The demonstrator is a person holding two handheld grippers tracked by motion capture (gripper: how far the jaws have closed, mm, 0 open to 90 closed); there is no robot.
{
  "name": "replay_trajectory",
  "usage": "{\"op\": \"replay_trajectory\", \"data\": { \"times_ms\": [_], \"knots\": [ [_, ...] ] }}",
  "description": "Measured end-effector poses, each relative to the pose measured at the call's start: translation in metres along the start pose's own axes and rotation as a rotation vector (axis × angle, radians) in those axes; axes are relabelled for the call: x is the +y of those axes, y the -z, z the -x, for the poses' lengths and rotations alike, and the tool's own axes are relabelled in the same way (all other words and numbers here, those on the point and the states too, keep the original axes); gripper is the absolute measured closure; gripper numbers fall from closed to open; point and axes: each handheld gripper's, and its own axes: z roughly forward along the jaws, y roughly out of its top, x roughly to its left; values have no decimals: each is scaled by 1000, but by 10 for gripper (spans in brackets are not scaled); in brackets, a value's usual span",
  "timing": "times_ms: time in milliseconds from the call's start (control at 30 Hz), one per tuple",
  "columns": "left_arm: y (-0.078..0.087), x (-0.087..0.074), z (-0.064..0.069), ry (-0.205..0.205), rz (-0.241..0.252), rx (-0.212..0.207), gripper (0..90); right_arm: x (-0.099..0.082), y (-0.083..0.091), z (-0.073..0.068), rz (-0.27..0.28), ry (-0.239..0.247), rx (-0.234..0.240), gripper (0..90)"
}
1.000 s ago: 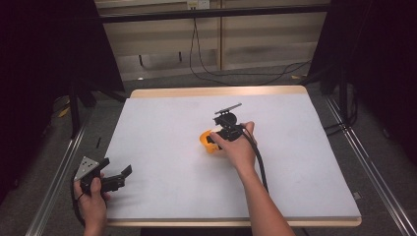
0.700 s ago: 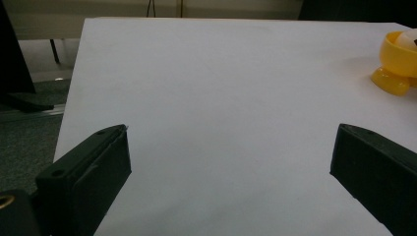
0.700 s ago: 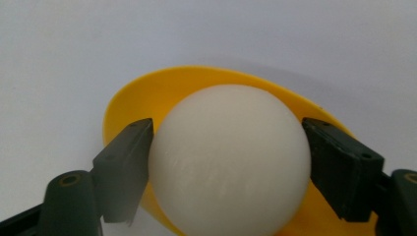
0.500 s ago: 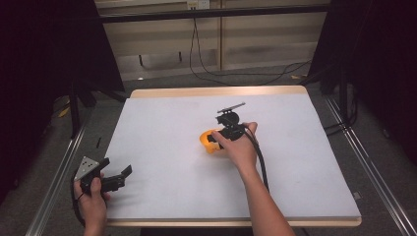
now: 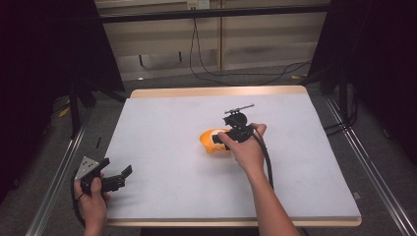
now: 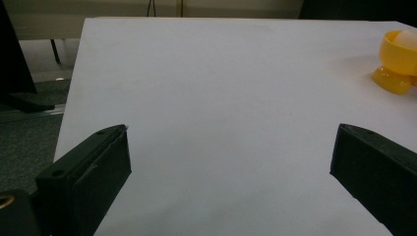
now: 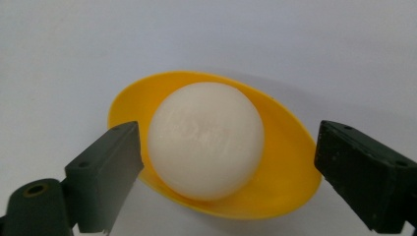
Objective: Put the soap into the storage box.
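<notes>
White bench (image 5: 162, 123) is carrying a yellow cup (image 7: 290, 167) holding a white ball (image 7: 206, 140). Right tongs (image 7: 223, 162) have just been opening, straddling ball without pressing. Left tongs (image 6: 228, 162) are gaping apart, well away.

Three cameras, one desk (image 5: 162, 147)

One looks down from high up. Two ride low on the tongs; the right one is very close to the yellow cup (image 7: 290, 162), which all three see.

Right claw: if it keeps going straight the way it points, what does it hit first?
Most likely the white ball sitting in the yellow cup. The right claw has just been opening, and its jaws stand either side of the ball without pressing it. Exact depth is unclear.
</notes>
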Motion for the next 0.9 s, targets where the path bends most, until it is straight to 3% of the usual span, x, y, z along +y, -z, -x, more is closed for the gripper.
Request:
{"op": "replay_trajectory", "data": {
  "times_ms": [167,200,267,900],
  "knots": [
    [0,0,1,-4,-4,1,16,-8,6,8,20,-1,14,27],
    [-1,0,2,15,11,-2,16,-10,7,9,23,0,14,18],
    [-1,0,2,14,10,-1,16,-13,10,12,27,1,16,2],
    [-1,0,2,11,8,-1,15,-51,41,55,96,-49,7,0]
  ]
}}
